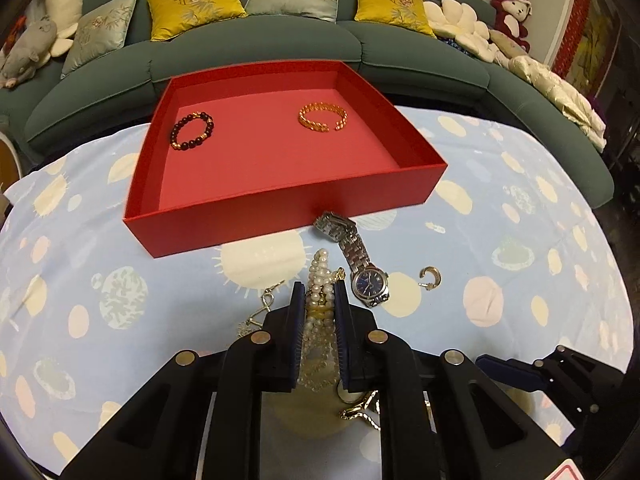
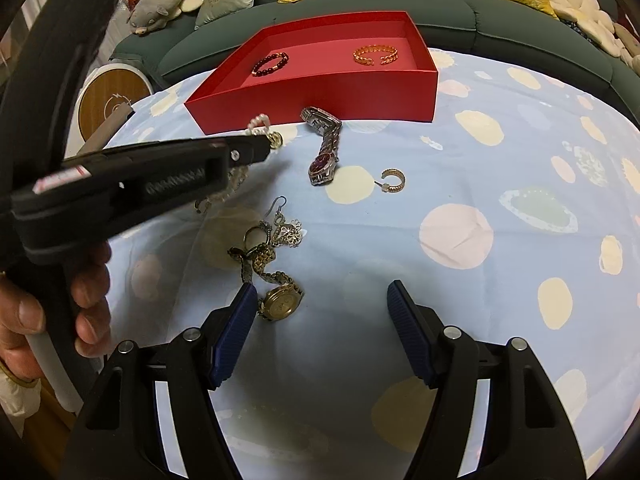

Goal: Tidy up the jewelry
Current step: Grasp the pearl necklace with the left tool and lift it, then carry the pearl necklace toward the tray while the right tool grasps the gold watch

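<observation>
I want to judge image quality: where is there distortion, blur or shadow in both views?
Left wrist view: fisheye bends the red box; the pearl necklace is soft near the lens. Right wrist view: the left gripper is blurred, and casts a shadow over the tablecloth.

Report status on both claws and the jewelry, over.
Left claw shut on pearl strand; right claw open, empty. Red tray holds two bracelets. Silver watch lies between strand and tray.
</observation>
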### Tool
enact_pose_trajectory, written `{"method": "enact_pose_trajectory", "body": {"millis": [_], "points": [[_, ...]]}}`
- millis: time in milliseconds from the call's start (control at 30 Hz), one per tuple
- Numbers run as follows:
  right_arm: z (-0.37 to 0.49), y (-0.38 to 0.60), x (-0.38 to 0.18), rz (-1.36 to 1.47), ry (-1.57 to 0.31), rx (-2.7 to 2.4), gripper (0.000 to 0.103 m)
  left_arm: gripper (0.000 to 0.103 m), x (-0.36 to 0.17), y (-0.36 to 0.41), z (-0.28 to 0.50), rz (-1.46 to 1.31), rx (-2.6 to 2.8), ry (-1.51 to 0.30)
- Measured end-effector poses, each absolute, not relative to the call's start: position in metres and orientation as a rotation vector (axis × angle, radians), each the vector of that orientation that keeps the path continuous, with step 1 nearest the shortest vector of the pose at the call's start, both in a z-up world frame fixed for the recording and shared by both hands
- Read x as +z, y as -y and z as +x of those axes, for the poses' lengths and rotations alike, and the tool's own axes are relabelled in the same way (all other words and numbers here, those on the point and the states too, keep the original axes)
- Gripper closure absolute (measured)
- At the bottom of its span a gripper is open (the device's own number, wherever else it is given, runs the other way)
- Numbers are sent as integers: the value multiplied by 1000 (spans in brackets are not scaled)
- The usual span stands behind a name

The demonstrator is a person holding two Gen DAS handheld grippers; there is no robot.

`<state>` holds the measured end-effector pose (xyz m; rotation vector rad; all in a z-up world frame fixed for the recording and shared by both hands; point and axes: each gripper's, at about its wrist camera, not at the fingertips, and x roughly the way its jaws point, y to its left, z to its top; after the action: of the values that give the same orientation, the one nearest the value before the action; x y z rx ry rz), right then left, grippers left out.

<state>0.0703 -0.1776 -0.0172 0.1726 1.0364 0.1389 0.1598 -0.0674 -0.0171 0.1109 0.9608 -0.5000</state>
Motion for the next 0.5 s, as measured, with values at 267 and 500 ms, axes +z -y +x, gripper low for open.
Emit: {"method": "enact_pose_trajectory", "body": {"millis": [267, 500], "points": [[69, 162, -22, 130, -1044, 174, 39, 91, 14, 27, 163, 0, -452, -927], [72, 145, -24, 52, -1026, 180, 49, 91, 16, 7, 162, -14, -429, -932]]}}
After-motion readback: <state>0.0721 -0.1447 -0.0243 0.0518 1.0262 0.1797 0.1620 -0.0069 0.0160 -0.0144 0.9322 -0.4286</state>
